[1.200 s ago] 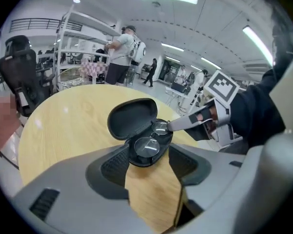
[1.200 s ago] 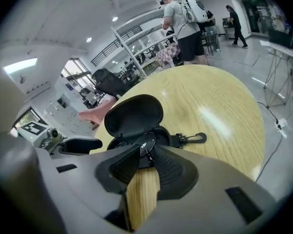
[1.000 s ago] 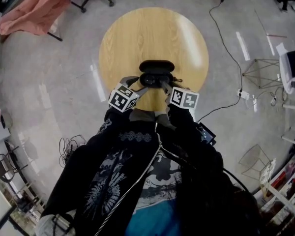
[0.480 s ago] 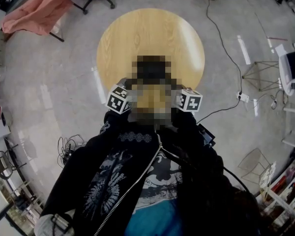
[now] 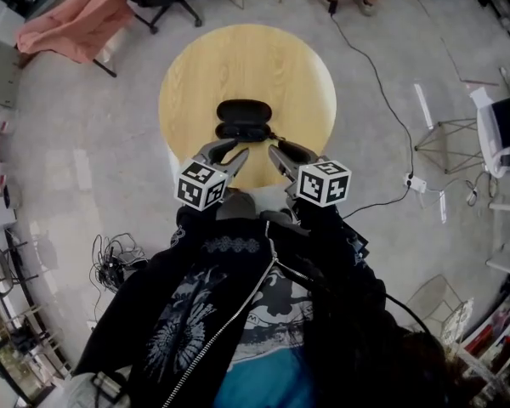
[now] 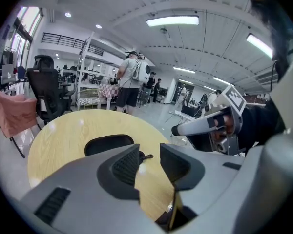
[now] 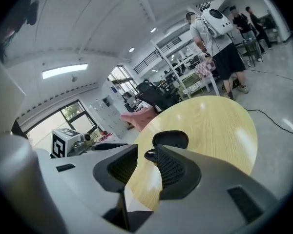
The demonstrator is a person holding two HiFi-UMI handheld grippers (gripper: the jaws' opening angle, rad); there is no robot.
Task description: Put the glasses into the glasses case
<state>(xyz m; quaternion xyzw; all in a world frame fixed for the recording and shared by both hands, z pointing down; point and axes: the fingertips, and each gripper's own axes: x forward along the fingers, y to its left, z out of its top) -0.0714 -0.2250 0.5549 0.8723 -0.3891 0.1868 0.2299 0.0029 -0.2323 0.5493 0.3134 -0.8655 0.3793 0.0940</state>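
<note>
The left gripper (image 5: 238, 149) is held over the counter's (image 5: 195, 75) near edge, its fingers narrow, just closing, with nothing between them. Farther in, at mid-counter, the open black glasses case (image 5: 243, 111) is seen, the glasses (image 5: 242, 132) apparently laid in its near half. The right gripper (image 5: 276, 147) is likewise narrow, closing and empty. Were the lid pressed onto a jutting temple, the frame could be pinched. The round wooden counter is ringed by grey floor; a pink cloth (image 5: 68, 24) is seen far left and a cable (image 5: 382, 83) right.
</note>
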